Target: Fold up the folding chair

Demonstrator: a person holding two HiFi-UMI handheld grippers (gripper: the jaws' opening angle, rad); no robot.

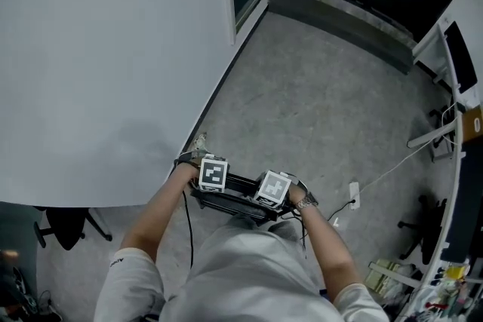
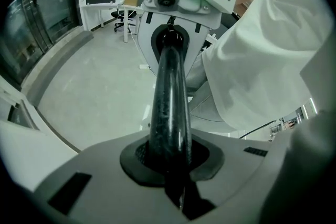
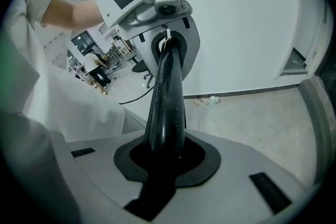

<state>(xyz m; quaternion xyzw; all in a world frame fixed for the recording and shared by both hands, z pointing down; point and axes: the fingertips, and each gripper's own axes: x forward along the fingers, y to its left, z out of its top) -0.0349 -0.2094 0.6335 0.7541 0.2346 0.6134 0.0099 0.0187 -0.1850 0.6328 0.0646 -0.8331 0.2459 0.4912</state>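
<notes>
Gripping one black tube [image 1: 241, 182] of the folding chair [image 1: 226, 201] from both ends, the two hand-held grippers face each other just in front of the person's white shirt [image 1: 241, 275]. In the left gripper view, the left hand-held gripper [image 2: 173, 165] has its jaws pressed onto the glossy tube [image 2: 170, 97], whose dark round shaft fills the recess between the pads. The tube runs straight away to the right hand-held gripper [image 2: 170, 39] at its far end. The right gripper view mirrors this: the right hand-held gripper [image 3: 165, 160] pinches the same tube [image 3: 167, 97], and the left hand-held gripper [image 3: 168, 42] clamps it at the other end.

From the head view, the left hand-held gripper [image 1: 212, 185] and right hand-held gripper [image 1: 270, 198] sit close together, marker cubes up, with the short stretch of tube between them. The chair's dark frame shows just below them, off the grey floor [image 1: 317, 109]; the rest of it is hidden by the grippers and the shirt, so how far it is folded cannot be told.

A white wall [image 1: 113, 49] fills the left side, with a black office chair [image 1: 64, 226] at its foot. A white power strip [image 1: 353, 194] with its cable lies on the floor to the right.
</notes>
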